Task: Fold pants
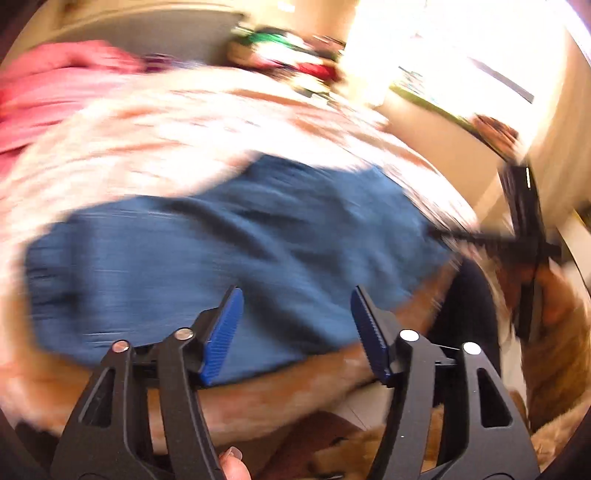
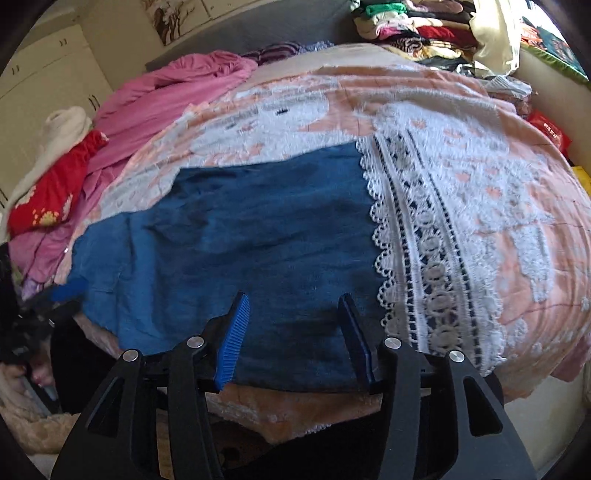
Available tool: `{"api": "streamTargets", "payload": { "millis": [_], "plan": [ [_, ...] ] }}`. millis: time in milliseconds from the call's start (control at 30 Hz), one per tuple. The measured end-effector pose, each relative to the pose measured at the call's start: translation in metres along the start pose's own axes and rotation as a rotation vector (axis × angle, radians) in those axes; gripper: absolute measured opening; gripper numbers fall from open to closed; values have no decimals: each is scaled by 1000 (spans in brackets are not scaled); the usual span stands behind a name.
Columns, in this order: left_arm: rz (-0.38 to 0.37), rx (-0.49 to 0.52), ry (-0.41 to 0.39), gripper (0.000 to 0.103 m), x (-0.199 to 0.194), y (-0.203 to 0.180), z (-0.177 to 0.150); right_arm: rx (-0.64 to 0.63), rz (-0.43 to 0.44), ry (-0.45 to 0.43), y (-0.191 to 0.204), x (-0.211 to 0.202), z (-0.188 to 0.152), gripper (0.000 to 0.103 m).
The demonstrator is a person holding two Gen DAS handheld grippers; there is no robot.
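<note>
Both tools of mine hang over the near edge of the bed, the left tool [image 1: 297, 332] and the right tool [image 2: 293, 338] each with its blue pads spread wide and nothing between them. Under them the bed [image 2: 535, 206] carries a peach and white patterned blanket [image 2: 288, 107] that covers most of its top. On that blanket the blue pants [image 2: 240, 236] lie spread flat, reaching to the near edge just ahead of both tools; my left wrist view shows the same pants [image 1: 229, 251], though heavily blurred. A white lace trim [image 2: 417, 240] with dark dots runs along the right side of the pants, touching the blue cloth. To the left a heap of pink fabric [image 2: 170, 92] lies beside the pants, and a red flowered cloth [image 2: 51, 192] rests at the far left edge. Folded clothes [image 2: 413, 26] are stacked at the back right.
</note>
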State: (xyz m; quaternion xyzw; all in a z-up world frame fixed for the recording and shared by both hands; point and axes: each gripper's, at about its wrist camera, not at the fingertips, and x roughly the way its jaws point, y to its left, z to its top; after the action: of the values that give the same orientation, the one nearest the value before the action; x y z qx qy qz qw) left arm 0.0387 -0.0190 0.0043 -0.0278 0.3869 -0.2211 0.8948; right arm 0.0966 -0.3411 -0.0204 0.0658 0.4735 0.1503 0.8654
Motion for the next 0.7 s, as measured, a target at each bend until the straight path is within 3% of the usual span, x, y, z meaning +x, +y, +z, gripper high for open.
{"api": "streamTargets", "payload": {
  "millis": [100, 167, 233, 367, 433, 500, 533, 700],
  "plan": [
    [234, -97, -61, 74, -32, 43, 7, 20, -20, 3, -4, 11, -4, 49],
    [325, -117, -63, 75, -41, 60, 9, 30, -11, -12, -4, 8, -6, 52],
    [345, -152, -71, 76, -44, 74, 9, 47, -1, -15, -5, 6, -7, 52],
    [430, -223, -9, 79, -28, 96, 6, 66, 5, -19, -8, 2, -9, 52],
    [421, -238, 16, 78, -15, 101, 4, 78, 8, -23, -9, 1, -10, 53],
    [342, -285, 40, 48, -5, 108, 0, 80, 6, -24, -8, 0, -10, 53],
    [332, -300, 49, 39, -1, 108, -1, 79, 3, -23, -8, 0, -11, 53],
    [368, -284, 0, 34, -17, 112, 5, 75, -3, -13, -6, -3, -12, 53]
  ]
}}
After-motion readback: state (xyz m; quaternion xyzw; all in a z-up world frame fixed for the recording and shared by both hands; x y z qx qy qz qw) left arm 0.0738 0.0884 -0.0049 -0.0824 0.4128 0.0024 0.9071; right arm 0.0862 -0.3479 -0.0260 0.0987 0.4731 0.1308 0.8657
